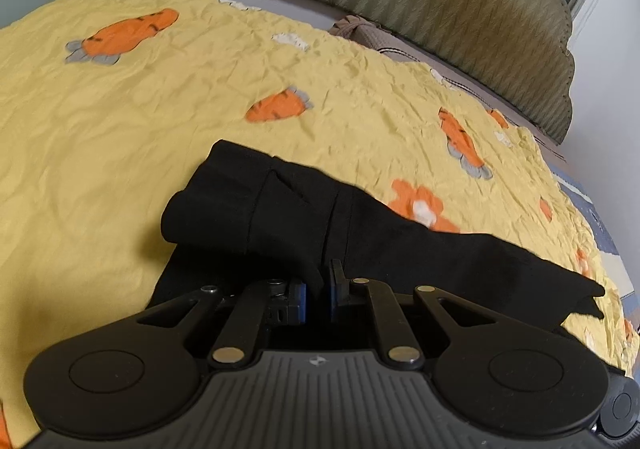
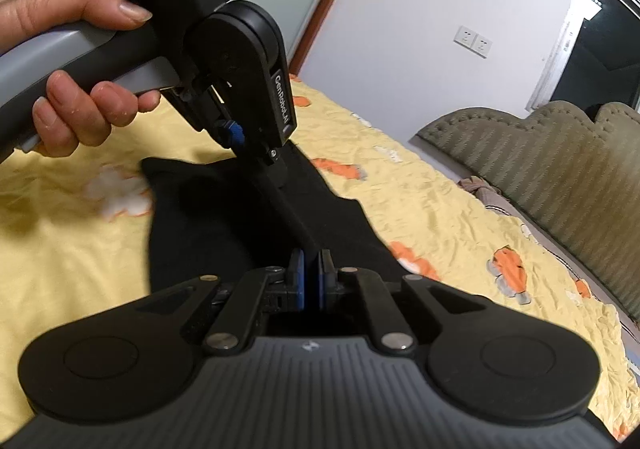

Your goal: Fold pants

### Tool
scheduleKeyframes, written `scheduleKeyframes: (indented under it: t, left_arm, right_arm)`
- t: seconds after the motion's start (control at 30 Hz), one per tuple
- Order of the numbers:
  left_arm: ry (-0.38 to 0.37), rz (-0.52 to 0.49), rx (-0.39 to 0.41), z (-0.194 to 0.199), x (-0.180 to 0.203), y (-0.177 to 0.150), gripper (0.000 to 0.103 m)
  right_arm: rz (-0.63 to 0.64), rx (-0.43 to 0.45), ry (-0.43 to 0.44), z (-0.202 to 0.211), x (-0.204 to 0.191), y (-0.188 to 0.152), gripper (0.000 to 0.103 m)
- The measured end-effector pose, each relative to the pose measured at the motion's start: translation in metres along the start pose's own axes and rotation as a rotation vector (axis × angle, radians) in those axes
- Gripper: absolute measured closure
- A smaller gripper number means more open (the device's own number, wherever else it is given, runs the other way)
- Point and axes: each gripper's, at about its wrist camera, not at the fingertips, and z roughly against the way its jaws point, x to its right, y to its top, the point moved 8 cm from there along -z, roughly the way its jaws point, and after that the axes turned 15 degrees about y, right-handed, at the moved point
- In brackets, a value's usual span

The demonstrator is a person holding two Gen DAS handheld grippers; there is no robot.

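Black pants (image 1: 288, 209) lie on a yellow bedspread with orange carrots (image 1: 120, 137), part folded over itself at the left, an end trailing right. My left gripper (image 1: 320, 281) is shut on a fold of the pants at their near edge. In the right wrist view the pants (image 2: 208, 225) stretch away across the bed. My right gripper (image 2: 311, 269) is shut on the pants fabric, pulled taut toward the left gripper (image 2: 240, 137), which a hand holds above the far end of the pants.
A green padded headboard (image 1: 460, 5) stands at the far side, with grey bedding (image 1: 372, 33) below it. White wall with sockets (image 2: 474, 39) and a dark window (image 2: 600, 57) lie beyond. The bedspread (image 2: 460, 209) extends to the right.
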Motion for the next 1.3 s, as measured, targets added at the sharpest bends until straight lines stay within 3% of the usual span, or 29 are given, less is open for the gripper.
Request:
scheduleKeyframes:
  t: [0.47, 0.9, 1.1, 1.2, 1.3]
  left_arm:
    - [0.019, -0.028, -0.002, 0.008, -0.019, -0.03, 0.093]
    - [0.034, -0.107, -0.008, 0.023, -0.024, -0.046, 0.092]
    - [0.139, -0.217, 0.073, 0.04, -0.027, -0.049, 0.079]
    - [0.147, -0.187, 0.06, 0.041, -0.031, -0.044, 0.079]
    - [0.16, -0.222, 0.137, 0.054, -0.014, -0.032, 0.079]
  right_arm:
    - [-0.031, -0.031, 0.056, 0.012, -0.051, -0.013, 0.095]
    - [-0.054, -0.055, 0.074, 0.008, -0.065, -0.02, 0.095]
    - [-0.079, -0.062, 0.088, 0.005, -0.066, -0.029, 0.095]
    - [-0.109, -0.051, 0.09, 0.003, -0.065, -0.03, 0.095]
    - [-0.12, -0.05, 0.092, 0.001, -0.064, -0.031, 0.093]
